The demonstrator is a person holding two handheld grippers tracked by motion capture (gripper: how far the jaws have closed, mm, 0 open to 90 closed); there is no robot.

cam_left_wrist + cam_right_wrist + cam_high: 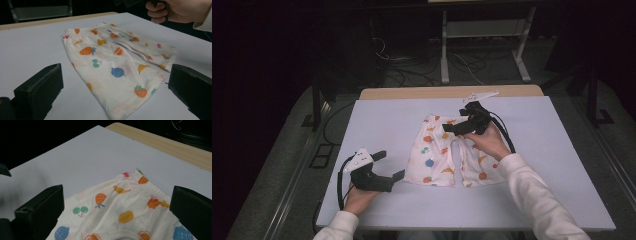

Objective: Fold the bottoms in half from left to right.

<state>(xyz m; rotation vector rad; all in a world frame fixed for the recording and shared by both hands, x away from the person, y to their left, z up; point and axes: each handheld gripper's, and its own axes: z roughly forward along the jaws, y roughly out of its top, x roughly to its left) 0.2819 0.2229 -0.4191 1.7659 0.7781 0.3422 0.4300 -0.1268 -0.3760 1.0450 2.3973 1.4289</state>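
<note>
White board [377, 120] covers the table, and the room behind it is dark. Right in the middle of the board lie little shorts [447, 152] — cream cloth with bright fruit printed all over. They lie flat, waistband at the far side, two legs pointing toward the person.

I think these shorts weigh almost nothing. The cloth looks thin and soft, so it will bend and sag as soon as it is lifted. It will not break, and it does not look slippery, but a loose pinch could catch only the top layer. The best places to grab look like the thick stretchy waistband [152, 188] or the stitched hems [122, 108] at the leg ends — those edges are firmer.

Over the waistband hovers the right gripper [460, 126], its jaws spread wide with nothing between them. Its own view looks down on the band between the two black jaws.

Near the front left of the board sits the left gripper [389, 167], just beside the near leg hem but not touching it. Its jaws stand wide apart too, pointing at the shorts.

Beyond the board's far edge a strip of bare wood [412, 92] shows.
</note>
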